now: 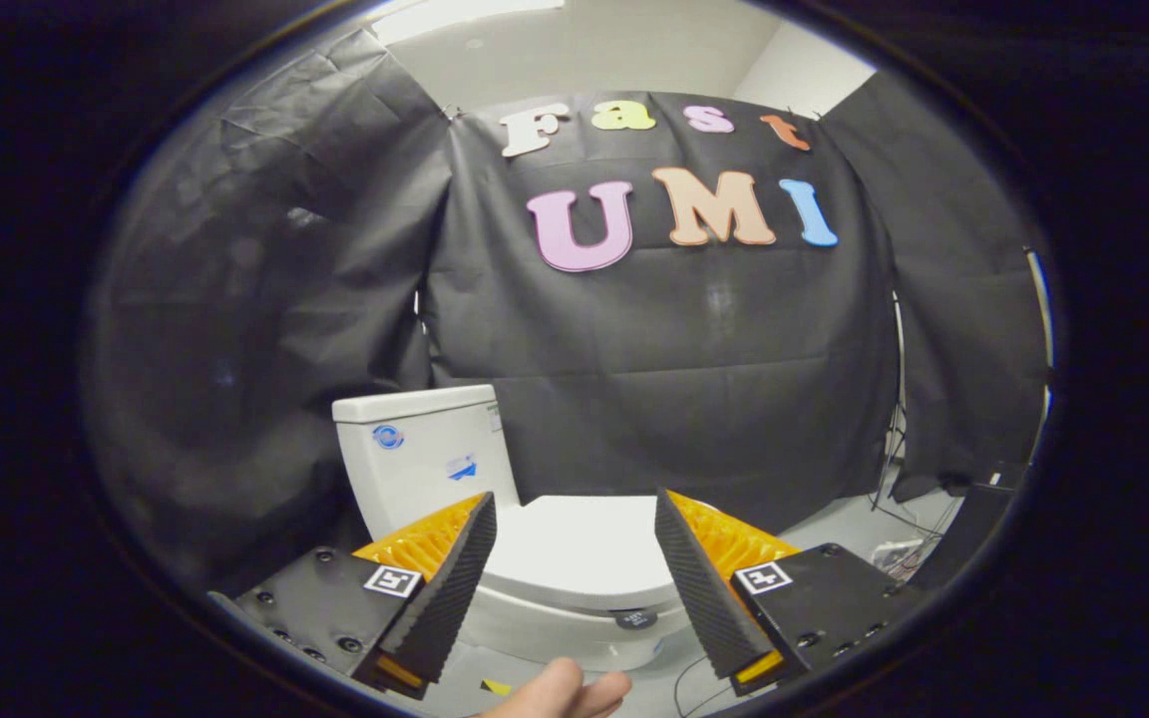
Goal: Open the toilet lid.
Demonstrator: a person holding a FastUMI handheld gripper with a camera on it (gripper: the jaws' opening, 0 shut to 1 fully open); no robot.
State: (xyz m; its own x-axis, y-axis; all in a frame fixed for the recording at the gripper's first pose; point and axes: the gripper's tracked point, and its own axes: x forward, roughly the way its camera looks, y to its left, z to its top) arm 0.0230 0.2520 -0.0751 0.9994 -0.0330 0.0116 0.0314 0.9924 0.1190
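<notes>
Here the gripper [574, 558] hangs in the lower middle of the frame with its jaws spread wide and nothing between them. The left finger [450, 588] and the right finger [699, 583] show ribbed black pads backed in orange, and each carries a small square marker on its black mount.

The toilet [535, 608] stands beyond and below the fingertips, in the lower centre of the frame. Its white tank [425, 454] rises at lower left of centre, against the black cloth wall [654, 359]. The toilet lid [584, 548] lies flat and closed; its white top shows through the gap between the two fingers, well short of contact with either pad.

The lid's long axis runs from the tank at the back toward the front rim, which points to the lower right of the frame, where a small dark oval badge [636, 619] sits on the bowl's front. The hinge presumably lies at the tank end, so the free edge to be lifted is the nearer one, just beneath the gap between the jaws.

A person's hand [560, 693] enters at the bottom centre of the frame, below the bowl's front. Cables [899, 499] trail along the floor at lower right.

The lift appears not yet begun; the jaws would need to drop toward that front edge.
</notes>
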